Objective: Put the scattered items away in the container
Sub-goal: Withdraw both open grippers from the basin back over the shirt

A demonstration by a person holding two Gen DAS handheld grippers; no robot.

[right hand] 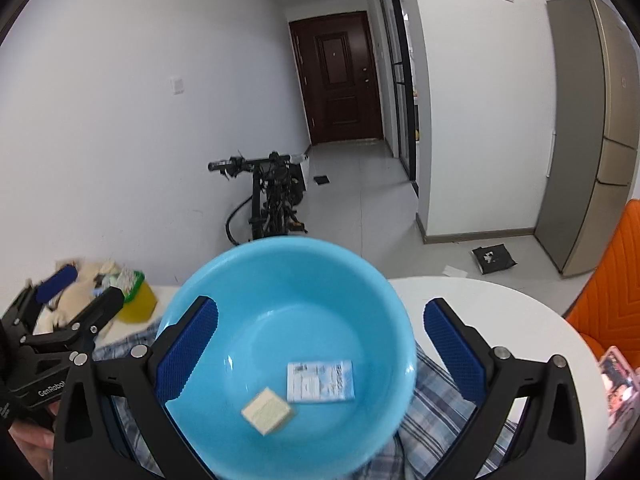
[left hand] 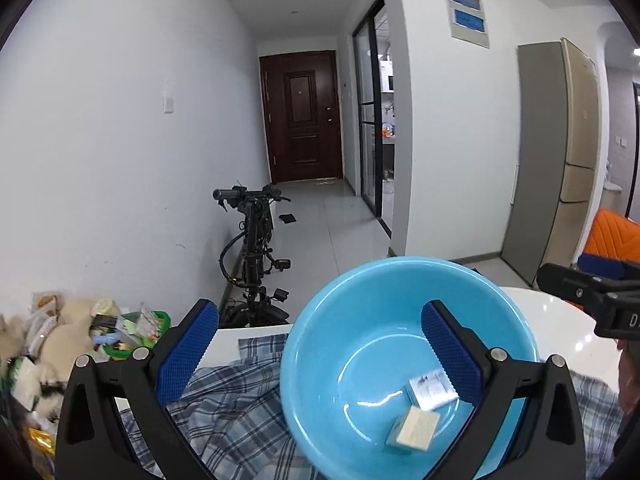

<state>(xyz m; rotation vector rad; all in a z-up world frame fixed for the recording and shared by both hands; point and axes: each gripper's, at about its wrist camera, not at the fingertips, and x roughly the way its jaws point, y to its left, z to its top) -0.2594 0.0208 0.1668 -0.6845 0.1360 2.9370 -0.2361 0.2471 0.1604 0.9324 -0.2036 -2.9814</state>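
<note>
1. A white tabletop [right hand: 500,308] is seen with a blue checked cloth [left hand: 224,408] spread over part of it.
2. A light blue bowl [right hand: 280,280] is set on the cloth, and two items are seen inside it: a white packet with printed text [right hand: 320,382] and a small cream block [right hand: 267,410], lying just beside each other on the bowl's bottom.
3. A heap of loose items [left hand: 48,340], with wrapped snacks and a green container [left hand: 160,320], is piled at the left end of the tabletop, well apart from the bowl.
4. Behind the tabletop a white-walled hallway is shown, with a black bicycle [left hand: 256,256] against the wall, a dark brown door [left hand: 302,116] at the far end and a tall beige fridge [left hand: 576,152] to the right.
5. The left gripper [left hand: 320,344] is held wide apart and grips nothing; its right finger hangs over the bowl.
6. The right gripper [right hand: 320,340] is likewise spread wide and empty, with the bowl framed between its fingers.
</note>
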